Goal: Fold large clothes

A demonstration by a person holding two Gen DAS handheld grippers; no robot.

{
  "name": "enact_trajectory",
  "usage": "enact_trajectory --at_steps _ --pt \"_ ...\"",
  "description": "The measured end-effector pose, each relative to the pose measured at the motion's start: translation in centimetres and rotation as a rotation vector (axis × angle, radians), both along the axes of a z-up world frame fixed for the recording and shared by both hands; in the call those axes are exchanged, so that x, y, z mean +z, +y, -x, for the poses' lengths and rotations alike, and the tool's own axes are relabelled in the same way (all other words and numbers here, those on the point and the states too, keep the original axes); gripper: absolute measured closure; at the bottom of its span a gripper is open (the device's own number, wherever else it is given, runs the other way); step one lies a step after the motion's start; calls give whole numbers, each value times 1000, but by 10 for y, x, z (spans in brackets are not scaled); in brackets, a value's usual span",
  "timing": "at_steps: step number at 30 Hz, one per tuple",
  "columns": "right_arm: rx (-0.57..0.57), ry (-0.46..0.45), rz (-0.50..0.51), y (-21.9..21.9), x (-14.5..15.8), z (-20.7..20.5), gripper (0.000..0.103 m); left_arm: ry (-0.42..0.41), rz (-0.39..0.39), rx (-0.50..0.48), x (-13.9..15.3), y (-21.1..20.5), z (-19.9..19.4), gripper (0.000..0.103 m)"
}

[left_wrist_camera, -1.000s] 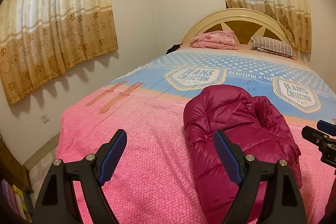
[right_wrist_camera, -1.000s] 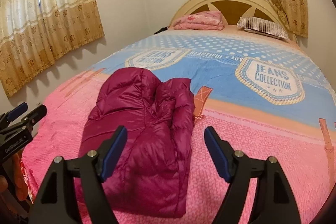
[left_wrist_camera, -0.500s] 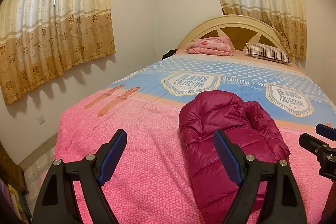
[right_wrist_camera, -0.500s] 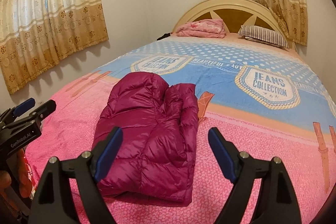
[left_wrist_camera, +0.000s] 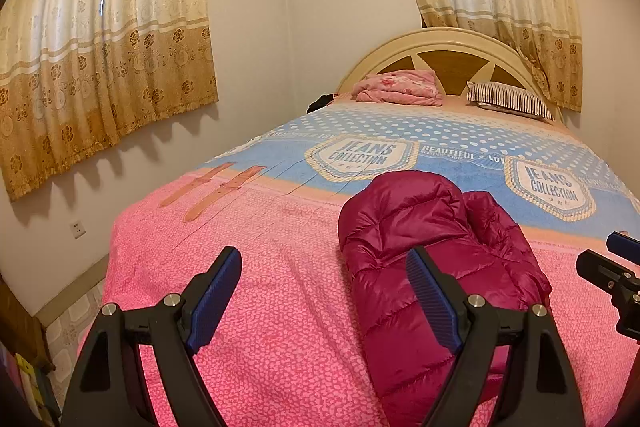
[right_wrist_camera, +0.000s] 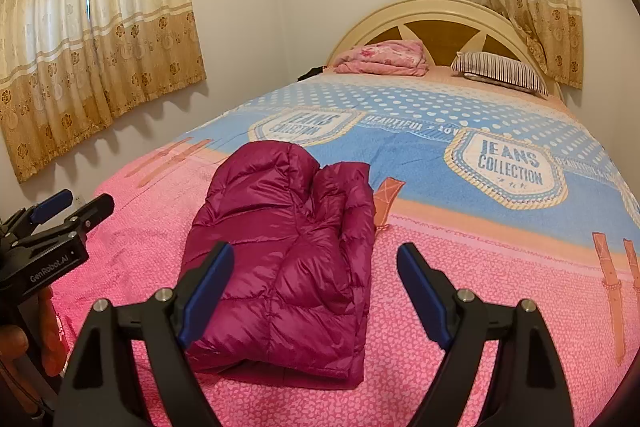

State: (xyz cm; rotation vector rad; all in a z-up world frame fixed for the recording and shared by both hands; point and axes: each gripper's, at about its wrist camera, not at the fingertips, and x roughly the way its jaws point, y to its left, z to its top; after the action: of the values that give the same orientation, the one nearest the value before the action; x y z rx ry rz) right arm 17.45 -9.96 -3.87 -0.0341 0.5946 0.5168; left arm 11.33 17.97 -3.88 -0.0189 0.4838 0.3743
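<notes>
Both tools, the left tool [left_wrist_camera: 324, 291] and the right tool [right_wrist_camera: 316, 287], hover spread wide and empty above the pink bedspread [left_wrist_camera: 280, 307]. Just ahead lies a folded magenta puffer jacket [right_wrist_camera: 288, 255]; farther off, a striped pillow [right_wrist_camera: 500, 71].

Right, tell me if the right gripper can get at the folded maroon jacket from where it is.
Probably yes: the right gripper is open above the bedspread, the maroon jacket lies just ahead, and nothing sits between them.
</notes>
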Motion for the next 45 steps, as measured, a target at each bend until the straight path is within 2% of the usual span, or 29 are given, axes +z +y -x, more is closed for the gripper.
enact_trajectory --at_steps 11,17,23,45 --pt "-2 -3 1 -1 0 2 13 10 2 -4 -2 -1 -2 18" --pt "-4 -9 0 -1 2 3 13 29 12 7 -4 3 -5 18" --pt "-3 -19 -6 -1 7 4 12 25 26 -23 -2 2 -4 18" --pt "12 -42 11 7 12 7 12 31 21 -22 -2 5 -4 18"
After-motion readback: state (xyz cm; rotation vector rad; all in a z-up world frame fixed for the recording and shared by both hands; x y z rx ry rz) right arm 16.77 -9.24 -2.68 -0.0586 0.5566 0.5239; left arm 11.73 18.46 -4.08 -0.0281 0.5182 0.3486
